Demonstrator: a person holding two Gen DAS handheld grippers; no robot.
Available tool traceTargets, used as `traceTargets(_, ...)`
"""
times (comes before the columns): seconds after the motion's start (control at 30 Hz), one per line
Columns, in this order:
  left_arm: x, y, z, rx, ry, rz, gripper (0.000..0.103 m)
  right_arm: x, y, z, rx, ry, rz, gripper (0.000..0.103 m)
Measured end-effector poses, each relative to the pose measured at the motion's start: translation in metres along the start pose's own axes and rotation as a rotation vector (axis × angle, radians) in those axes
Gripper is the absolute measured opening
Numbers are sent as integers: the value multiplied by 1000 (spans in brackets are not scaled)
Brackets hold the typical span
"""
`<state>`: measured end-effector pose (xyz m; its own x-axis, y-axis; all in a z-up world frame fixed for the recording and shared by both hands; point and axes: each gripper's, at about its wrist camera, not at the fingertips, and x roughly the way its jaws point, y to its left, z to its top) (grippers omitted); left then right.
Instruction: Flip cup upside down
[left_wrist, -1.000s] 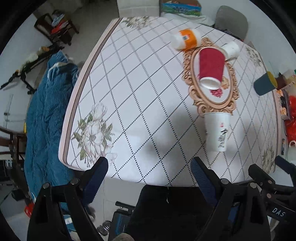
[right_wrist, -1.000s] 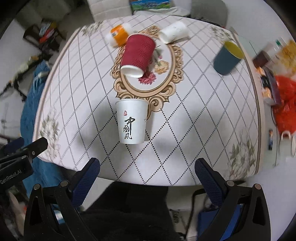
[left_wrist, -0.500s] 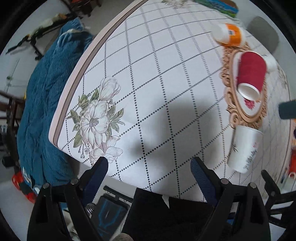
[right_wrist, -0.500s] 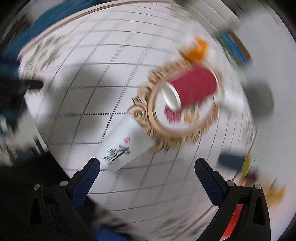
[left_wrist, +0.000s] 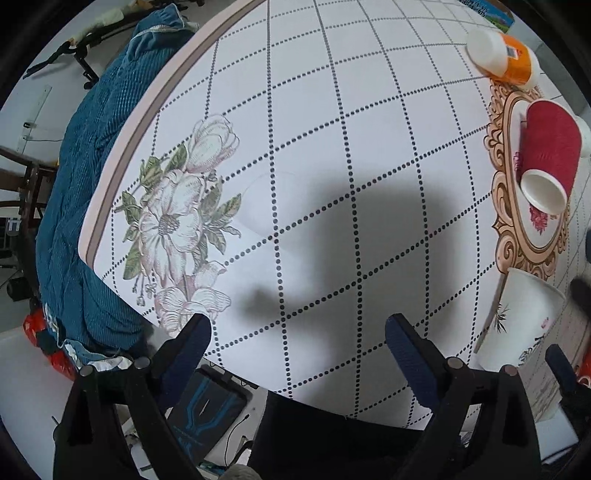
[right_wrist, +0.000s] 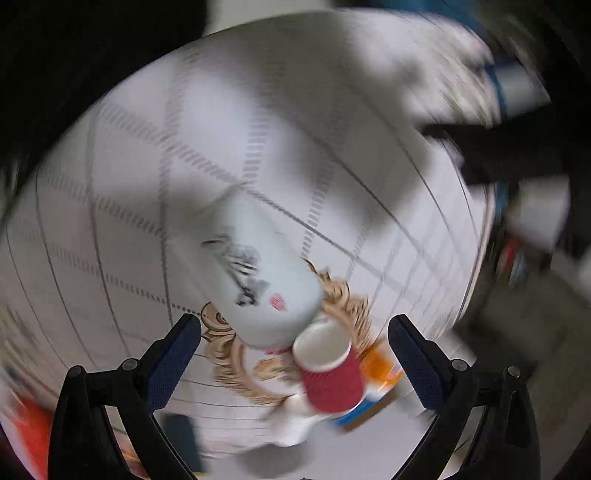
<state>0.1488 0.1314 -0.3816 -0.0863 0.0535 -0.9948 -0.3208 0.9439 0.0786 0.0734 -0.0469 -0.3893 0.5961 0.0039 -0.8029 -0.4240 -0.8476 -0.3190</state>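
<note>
A white paper cup with black brush lettering (left_wrist: 517, 325) stands upright near the table's front edge, right of my left gripper (left_wrist: 299, 343), which is open and empty over the table's front-left part. In the blurred, rolled-over right wrist view the white cup (right_wrist: 258, 273) sits just beyond my right gripper (right_wrist: 295, 347), which is open and empty, jaws wide apart. A red ribbed cup (left_wrist: 550, 155) lies on its side on the oval print; it also shows in the right wrist view (right_wrist: 328, 373).
An orange-and-white cup (left_wrist: 502, 55) lies on its side at the far right. The table (left_wrist: 332, 129) has a diamond-pattern cloth with a flower print. A blue quilted cloth (left_wrist: 74, 184) hangs beside the table's left edge. Cluttered floor lies beyond.
My right gripper has rolled over fast, so its view is now turned round and blurred, and it has come closer to the white cup. My left gripper has moved left and lower over the table.
</note>
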Motion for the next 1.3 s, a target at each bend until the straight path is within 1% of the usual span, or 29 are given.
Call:
traceTargets(0.07,3,0,0,-7,8,0,97,6,16,1,-162,-27,-37,102)
traceTargets(0.23,14,5,-3,-37,25,3,97,24,37,7,-393,-73,-95,102)
traceTargets(0.27,17,3,-3,-43,29,3,97,28,38,7,-421,-79,-103,102)
traceTargets(0.33,19,5,-3,-52,35,4,97,34,43,9,-454,-89,-109,98)
traceTargets(0.4,20,6,-4,-59,39,4,97,39,42,11,-462,-94,-107,94)
traceTargets(0.47,21,6,-6,-61,40,6,97,44,39,14,-456,-93,-89,87)
traceTargets(0.53,22,7,-3,-61,43,6,97,50,34,16,-443,-83,-78,76)
traceTargets(0.57,24,7,-6,-61,42,7,97,52,31,17,-437,-77,-73,75)
traceTargets(0.63,24,8,-7,-57,41,8,97,58,31,19,-424,-73,-69,67)
traceTargets(0.77,25,7,-7,-45,35,9,97,61,17,24,-361,-72,-49,66)
traceTargets(1.0,17,-7,7,-11,27,13,97,62,-9,35,-226,-66,2,66)
traceTargets(1.17,12,-17,12,16,26,-4,97,62,-29,45,-100,-33,71,65)
traceTargets(1.2,12,-18,12,21,27,-11,97,64,-28,44,-70,-26,86,65)
traceTargets(1.27,9,-21,13,32,31,-39,97,68,-42,44,10,-9,126,65)
traceTargets(1.3,8,-23,14,39,33,-46,97,73,-55,44,39,-3,140,65)
